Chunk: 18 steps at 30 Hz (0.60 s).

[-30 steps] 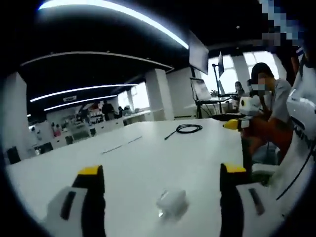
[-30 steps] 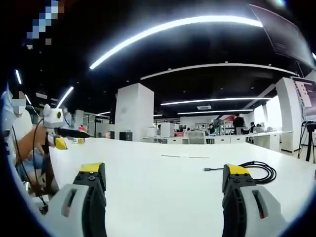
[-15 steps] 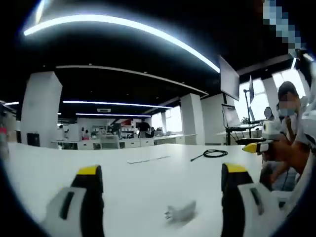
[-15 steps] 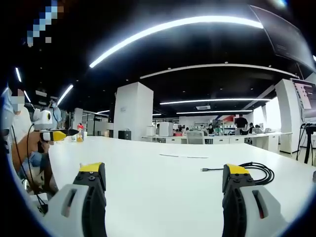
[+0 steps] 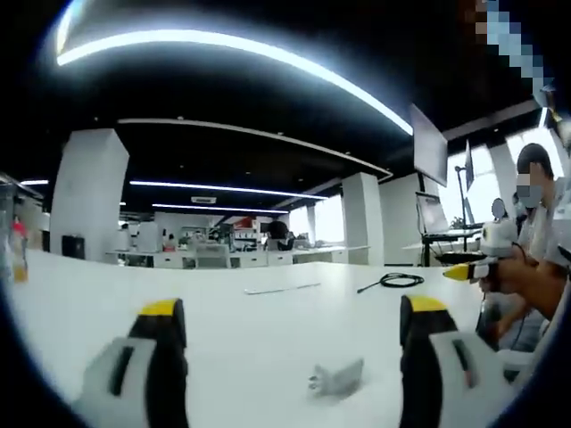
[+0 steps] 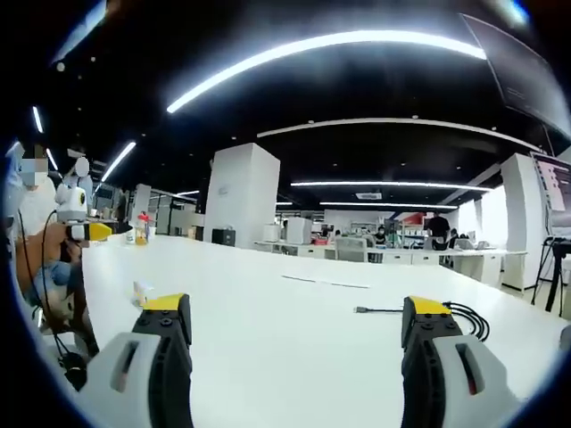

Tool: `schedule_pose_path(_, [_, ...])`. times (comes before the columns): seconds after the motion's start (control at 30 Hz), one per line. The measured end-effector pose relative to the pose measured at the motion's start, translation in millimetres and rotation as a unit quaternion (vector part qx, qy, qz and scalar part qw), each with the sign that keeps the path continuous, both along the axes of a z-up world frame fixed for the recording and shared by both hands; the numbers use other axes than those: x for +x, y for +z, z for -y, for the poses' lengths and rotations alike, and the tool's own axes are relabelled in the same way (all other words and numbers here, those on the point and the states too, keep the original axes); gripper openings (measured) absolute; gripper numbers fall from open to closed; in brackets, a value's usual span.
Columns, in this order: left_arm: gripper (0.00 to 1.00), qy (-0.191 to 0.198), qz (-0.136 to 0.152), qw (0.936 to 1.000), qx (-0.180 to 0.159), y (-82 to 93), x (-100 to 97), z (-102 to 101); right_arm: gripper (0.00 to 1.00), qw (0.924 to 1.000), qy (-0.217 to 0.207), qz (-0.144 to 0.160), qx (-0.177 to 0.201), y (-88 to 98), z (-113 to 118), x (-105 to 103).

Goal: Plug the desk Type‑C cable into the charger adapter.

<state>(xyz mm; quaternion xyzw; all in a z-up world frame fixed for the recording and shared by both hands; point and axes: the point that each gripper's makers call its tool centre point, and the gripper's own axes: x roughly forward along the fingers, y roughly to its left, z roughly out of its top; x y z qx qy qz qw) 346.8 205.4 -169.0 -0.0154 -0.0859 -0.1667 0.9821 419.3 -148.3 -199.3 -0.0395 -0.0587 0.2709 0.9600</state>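
A small white charger adapter [image 5: 337, 378] lies on the white table [image 5: 250, 330], just ahead of my left gripper [image 5: 292, 357] and a little right of its middle. The jaws stand wide open with nothing between them. A coiled black Type-C cable [image 5: 399, 280] lies far back at the right. In the right gripper view that cable [image 6: 466, 318] lies ahead at the right, its plug [image 6: 361, 310] pointing left. My right gripper [image 6: 294, 357] is open and holds nothing. A small pale block [image 6: 142, 290], probably the adapter, lies at the left.
A person [image 5: 538, 254] at the right holds the other gripper [image 5: 466, 271]. In the right gripper view the left gripper [image 6: 86, 231] shows at the left beside a bottle [image 6: 140, 228]. A thin strip [image 5: 281, 288] lies mid-table. Desks, pillars and people stand far behind.
Both views have shifted, so the cameras have moved: the left one swung and levelled, and the right one turned a little, bringing the pale block into view. Both grippers stay open.
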Motion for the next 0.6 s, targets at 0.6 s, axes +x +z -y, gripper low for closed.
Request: schedule_pose_path(0.6, [1.00,0.003,-0.006,1.0000,-0.005,-1.0,-3.7,-9,0.70,0.9858,-0.025,-0.110,-0.125,-25.9,65,125])
